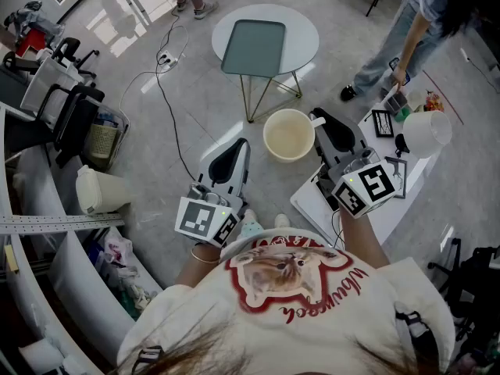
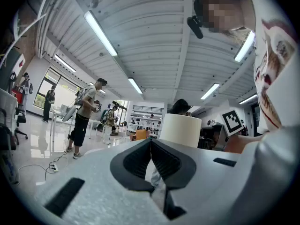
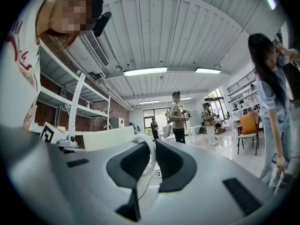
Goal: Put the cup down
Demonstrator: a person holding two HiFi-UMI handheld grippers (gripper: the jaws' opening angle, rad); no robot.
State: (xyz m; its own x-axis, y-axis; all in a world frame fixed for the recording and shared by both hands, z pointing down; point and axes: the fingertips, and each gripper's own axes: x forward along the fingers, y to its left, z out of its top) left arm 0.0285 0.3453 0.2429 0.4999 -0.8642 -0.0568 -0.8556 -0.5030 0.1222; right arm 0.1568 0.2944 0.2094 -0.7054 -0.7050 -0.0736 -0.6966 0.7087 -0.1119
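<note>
Two fingers of my right gripper (image 1: 319,122) clamp the handle of the cup (image 1: 289,134). It hangs upright over the floor, with the white table (image 1: 307,204) just rightward. My left gripper (image 1: 237,150) has its fingers together, empty.

We see the cup (image 1: 289,134) at center, mouth up, its handle meeting our right gripper (image 1: 319,120) at the cup's 3 o'clock. Our left gripper (image 1: 239,148) hangs at its 8 o'clock, apart. A round table (image 1: 303,37) bearing a tray (image 1: 254,47) stands at 12 o'clock, a person (image 1: 406,30) at 2.
</note>
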